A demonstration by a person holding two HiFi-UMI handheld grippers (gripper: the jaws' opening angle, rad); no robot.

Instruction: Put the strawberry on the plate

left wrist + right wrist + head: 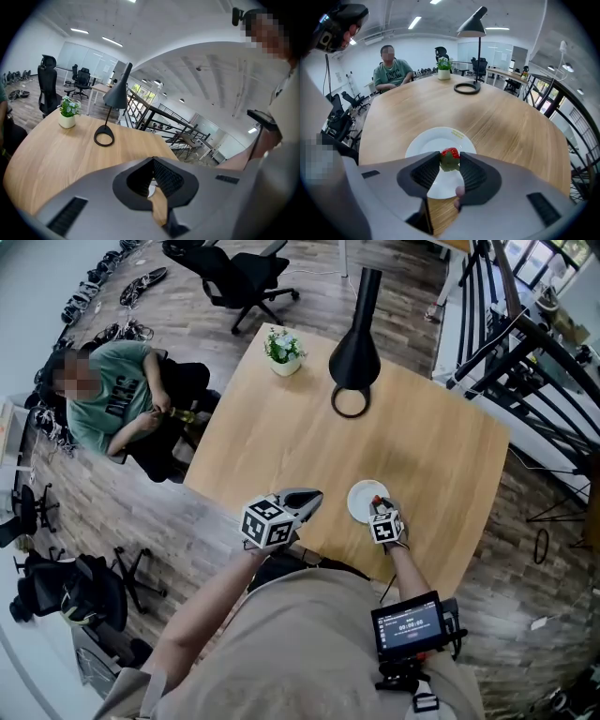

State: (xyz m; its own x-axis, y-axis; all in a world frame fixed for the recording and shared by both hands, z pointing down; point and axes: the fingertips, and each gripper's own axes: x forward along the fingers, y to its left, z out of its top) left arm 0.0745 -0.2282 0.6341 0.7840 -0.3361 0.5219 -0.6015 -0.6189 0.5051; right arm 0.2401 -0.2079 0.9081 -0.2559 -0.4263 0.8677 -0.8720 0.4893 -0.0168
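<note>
Head view: the right gripper (379, 506) is over the white plate (359, 502), and the left gripper (306, 497) is near the table (281, 437) edge. Left gripper view: jaws pinched together, empty. Right gripper view: jaws clamp the strawberry (450, 155) (green leaves showing) over the plate.

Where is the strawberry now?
In the right gripper view, the strawberry is clamped between the jaws of the right gripper, over the plate at the near edge of the table.
</note>
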